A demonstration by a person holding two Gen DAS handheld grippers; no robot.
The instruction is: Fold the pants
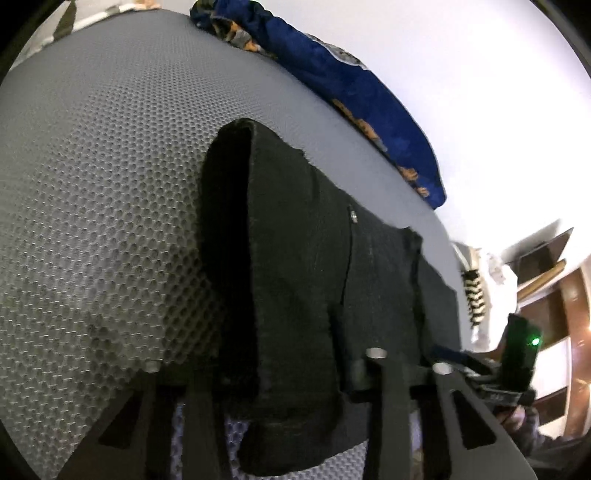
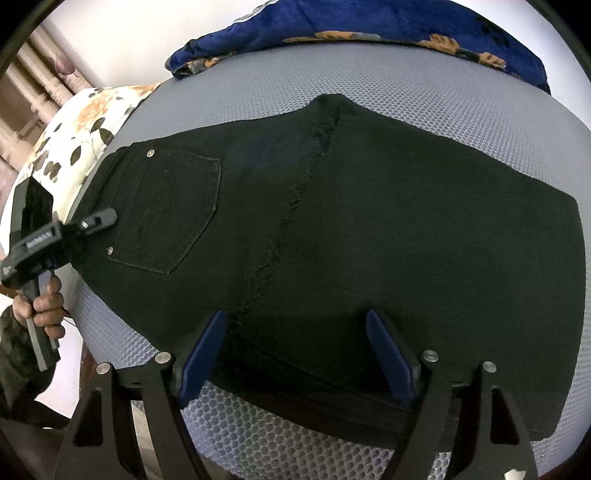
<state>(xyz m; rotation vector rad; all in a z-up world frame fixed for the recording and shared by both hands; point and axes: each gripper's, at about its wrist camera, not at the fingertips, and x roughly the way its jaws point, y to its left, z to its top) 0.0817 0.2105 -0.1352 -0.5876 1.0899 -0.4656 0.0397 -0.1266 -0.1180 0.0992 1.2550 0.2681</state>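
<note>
Black pants (image 2: 369,229) lie folded on a grey mesh mattress (image 2: 406,85), back pocket (image 2: 170,210) facing up at the left. My right gripper (image 2: 295,354) stands open over the pants' near edge. Its blue pads (image 2: 201,354) straddle the flat cloth without pressing it. My left gripper (image 2: 96,220) is at the waistband end, held by a hand (image 2: 48,306). In the left wrist view the pants (image 1: 303,258) run away from the left gripper (image 1: 284,373). Black cloth fills the gap between its fingers, which are shut on the waistband.
A blue flowered blanket (image 2: 369,22) is bunched along the far side of the mattress (image 1: 110,166), against a white wall. A cream floral pillow (image 2: 74,140) lies beyond the waistband end. Wooden shelving (image 1: 554,295) stands past the mattress edge.
</note>
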